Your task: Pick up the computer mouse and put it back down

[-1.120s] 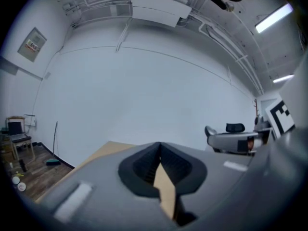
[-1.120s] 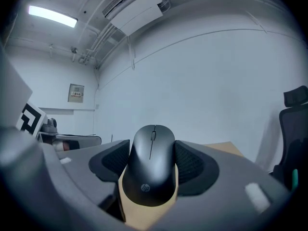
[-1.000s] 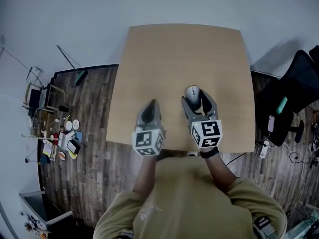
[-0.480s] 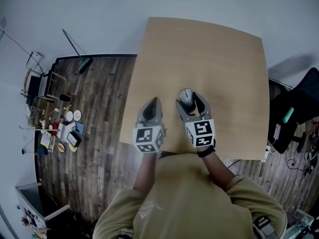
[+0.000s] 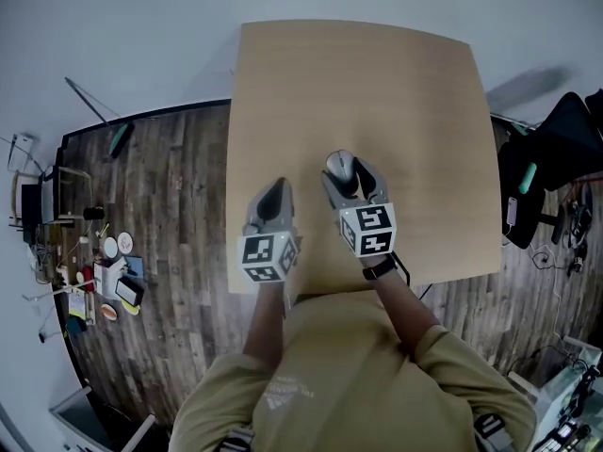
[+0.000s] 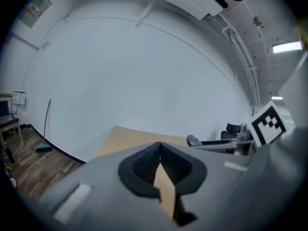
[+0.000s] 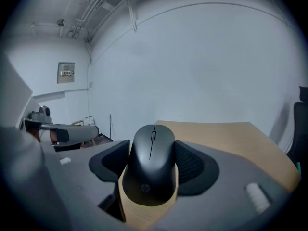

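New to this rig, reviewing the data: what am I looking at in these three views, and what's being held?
No robot arm here: a person holds a two-jaw gripper in each hand. The overhead picture comes from a camera on the person's head, looking down at a wooden table. The other two come from cameras riding on the grippers, looking along their jaws. The right gripper is closed on a black computer mouse, pads against both its sides; whether the mouse is lifted or resting on the table I can't tell. The left gripper is shut and empty. Nothing else lies on the table.
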`<state>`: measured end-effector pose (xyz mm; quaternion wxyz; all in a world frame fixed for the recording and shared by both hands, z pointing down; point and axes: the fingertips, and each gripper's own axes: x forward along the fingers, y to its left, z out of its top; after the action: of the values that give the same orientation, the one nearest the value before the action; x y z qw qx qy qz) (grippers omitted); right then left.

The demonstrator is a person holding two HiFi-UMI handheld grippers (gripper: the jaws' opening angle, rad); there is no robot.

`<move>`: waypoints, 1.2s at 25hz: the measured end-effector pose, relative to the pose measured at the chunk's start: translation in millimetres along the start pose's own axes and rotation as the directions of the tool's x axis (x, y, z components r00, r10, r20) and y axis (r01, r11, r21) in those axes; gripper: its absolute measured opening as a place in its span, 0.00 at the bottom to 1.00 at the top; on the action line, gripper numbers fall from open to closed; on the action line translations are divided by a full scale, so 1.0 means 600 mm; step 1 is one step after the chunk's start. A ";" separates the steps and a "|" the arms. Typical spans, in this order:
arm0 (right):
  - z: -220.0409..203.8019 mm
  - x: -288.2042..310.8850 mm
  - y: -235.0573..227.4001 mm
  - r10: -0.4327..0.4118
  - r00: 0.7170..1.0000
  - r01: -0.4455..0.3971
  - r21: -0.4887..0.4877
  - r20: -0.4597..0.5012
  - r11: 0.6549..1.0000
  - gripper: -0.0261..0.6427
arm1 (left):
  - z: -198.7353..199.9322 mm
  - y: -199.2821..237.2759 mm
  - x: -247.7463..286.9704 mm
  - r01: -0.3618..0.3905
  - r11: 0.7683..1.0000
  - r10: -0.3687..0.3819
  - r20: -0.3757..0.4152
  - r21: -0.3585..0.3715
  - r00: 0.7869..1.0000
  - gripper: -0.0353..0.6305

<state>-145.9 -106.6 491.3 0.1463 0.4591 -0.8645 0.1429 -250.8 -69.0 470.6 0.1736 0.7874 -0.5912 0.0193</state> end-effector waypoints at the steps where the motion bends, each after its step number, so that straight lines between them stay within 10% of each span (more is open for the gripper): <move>1: -0.005 0.011 -0.014 -0.010 1.000 0.010 0.013 -0.013 1.000 0.48 | -0.005 -0.001 0.017 0.007 1.000 -0.007 -0.006 -0.004 1.000 0.06; 17: -0.102 0.245 -0.218 -0.095 0.974 0.122 0.124 -0.208 0.985 0.48 | -0.074 0.018 0.232 0.019 0.999 -0.026 -0.156 -0.045 0.987 0.06; 30: -0.243 0.339 -0.306 -0.141 0.901 0.251 0.226 -0.411 0.941 0.49 | -0.133 0.023 0.324 0.055 0.997 -0.067 -0.241 -0.056 0.968 0.06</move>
<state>-83.7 -302.4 723.4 0.2639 0.5227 -0.7389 0.3335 -191.3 -228.5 594.8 0.2643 0.7924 -0.5414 0.0957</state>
